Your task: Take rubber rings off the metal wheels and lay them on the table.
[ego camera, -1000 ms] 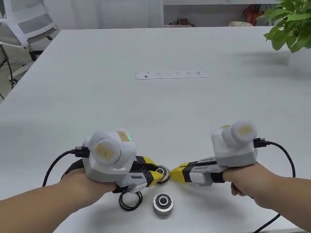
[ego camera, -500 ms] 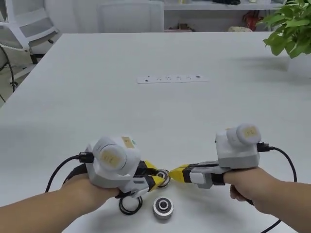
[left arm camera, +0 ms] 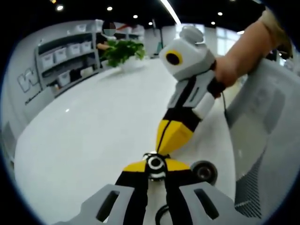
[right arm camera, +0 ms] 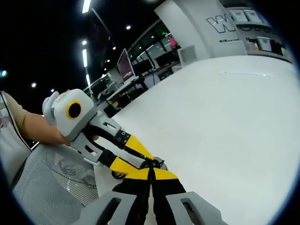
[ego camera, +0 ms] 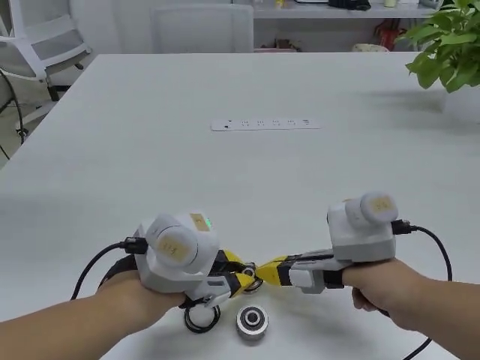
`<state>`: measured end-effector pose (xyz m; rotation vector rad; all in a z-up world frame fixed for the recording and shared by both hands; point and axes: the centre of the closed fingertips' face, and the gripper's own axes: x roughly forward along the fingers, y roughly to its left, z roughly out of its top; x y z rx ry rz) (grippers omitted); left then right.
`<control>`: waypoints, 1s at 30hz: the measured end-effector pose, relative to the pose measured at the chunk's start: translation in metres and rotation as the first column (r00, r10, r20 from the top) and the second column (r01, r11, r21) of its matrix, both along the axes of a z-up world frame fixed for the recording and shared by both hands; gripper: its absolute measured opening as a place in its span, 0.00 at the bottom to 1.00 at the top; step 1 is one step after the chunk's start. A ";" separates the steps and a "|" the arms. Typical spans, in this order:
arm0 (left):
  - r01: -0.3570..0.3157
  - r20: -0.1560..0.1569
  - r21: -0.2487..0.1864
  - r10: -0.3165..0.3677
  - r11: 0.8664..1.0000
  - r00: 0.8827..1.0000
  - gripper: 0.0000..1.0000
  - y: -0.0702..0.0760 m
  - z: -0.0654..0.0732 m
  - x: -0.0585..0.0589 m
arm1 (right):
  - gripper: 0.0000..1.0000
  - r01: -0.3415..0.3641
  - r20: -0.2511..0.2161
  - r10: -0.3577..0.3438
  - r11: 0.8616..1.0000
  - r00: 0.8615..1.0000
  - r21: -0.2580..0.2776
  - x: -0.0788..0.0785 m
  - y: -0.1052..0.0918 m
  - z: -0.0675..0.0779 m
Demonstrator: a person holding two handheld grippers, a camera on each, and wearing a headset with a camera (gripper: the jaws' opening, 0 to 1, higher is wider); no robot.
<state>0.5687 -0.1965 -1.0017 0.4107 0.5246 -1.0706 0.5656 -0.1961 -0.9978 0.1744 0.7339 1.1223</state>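
Observation:
My left gripper point(ego camera: 241, 280) is shut on a small metal wheel point(left arm camera: 155, 165), held just above the table; the same wheel point(right arm camera: 155, 163) appears in the right gripper view. My right gripper point(ego camera: 264, 273) comes in from the right with its jaws shut, and its yellow tips point(left arm camera: 161, 146) touch the wheel's rim. Whether they pinch the wheel's rubber ring is too small to tell. A second metal wheel point(ego camera: 252, 320) lies flat on the table in front of the grippers. A loose black rubber ring point(ego camera: 201, 317) lies to its left, under my left hand.
A white power strip point(ego camera: 265, 123) lies mid-table. A green plant point(ego camera: 448, 41) stands at the far right corner and a white chair point(ego camera: 41, 45) beyond the far left edge. Cables trail from both grippers towards the near edge.
My right gripper has slid left until its tips meet the wheel in the left gripper. The left gripper has barely moved. The wheel and ring on the table lie as before.

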 end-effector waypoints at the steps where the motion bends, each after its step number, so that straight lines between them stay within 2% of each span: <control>1: 0.001 0.000 0.000 -0.001 1.000 1.000 0.12 0.000 0.000 0.000 | 0.00 -0.003 0.002 0.003 1.000 1.000 0.001 -0.001 0.000 0.001; 3: 0.003 0.001 0.000 -0.003 1.000 1.000 0.12 -0.001 0.000 0.000 | 0.00 -0.025 0.000 0.025 0.999 1.000 0.023 -0.004 0.004 0.004; 4: 0.005 0.003 -0.001 -0.005 1.000 1.000 0.12 -0.001 0.000 0.000 | 0.00 -0.075 -0.017 0.076 0.996 0.997 0.057 -0.015 0.011 0.009; 5: 0.002 0.002 -0.002 -0.002 1.000 1.000 0.12 -0.001 0.000 0.000 | 0.00 -0.024 0.043 0.022 0.999 0.999 0.046 -0.001 0.009 0.011; 6: 0.003 0.002 -0.002 -0.003 1.000 1.000 0.12 -0.001 0.000 0.000 | 0.00 -0.035 0.018 0.035 0.999 0.999 0.034 -0.005 0.008 0.009; 12: 0.000 0.003 0.002 0.000 1.000 1.000 0.13 -0.001 0.001 -0.001 | 0.00 -0.005 0.020 0.005 1.000 1.000 0.001 0.000 -0.002 0.002; 19: 0.006 0.007 0.023 -0.006 1.000 1.000 0.15 0.000 0.001 -0.001 | 0.00 0.007 0.019 -0.007 1.000 1.000 -0.002 0.002 -0.006 0.002; 20: 0.004 -0.002 0.022 -0.004 1.000 1.000 0.16 0.002 0.002 -0.001 | 0.00 0.008 0.016 -0.008 1.000 1.000 0.001 0.002 -0.006 0.003; 22: 0.010 -0.040 0.012 -0.009 1.000 0.999 0.18 0.003 0.003 -0.003 | 0.00 0.008 0.016 -0.008 1.000 1.000 0.002 0.002 -0.005 0.004; 23: 0.015 -0.040 0.016 -0.015 1.000 0.999 0.20 0.003 0.003 -0.004 | 0.00 0.006 0.015 -0.006 1.000 1.000 0.003 0.002 -0.005 0.004; 27: 0.057 -0.037 0.005 -0.057 0.998 0.998 0.26 0.003 0.011 -0.012 | 0.00 0.000 0.014 0.000 1.000 1.000 0.006 0.002 -0.005 0.006; 30: 0.065 -0.029 -0.010 -0.066 0.998 0.997 0.30 0.006 0.020 -0.015 | 0.00 0.000 0.015 -0.001 1.000 1.000 0.009 0.002 -0.006 0.008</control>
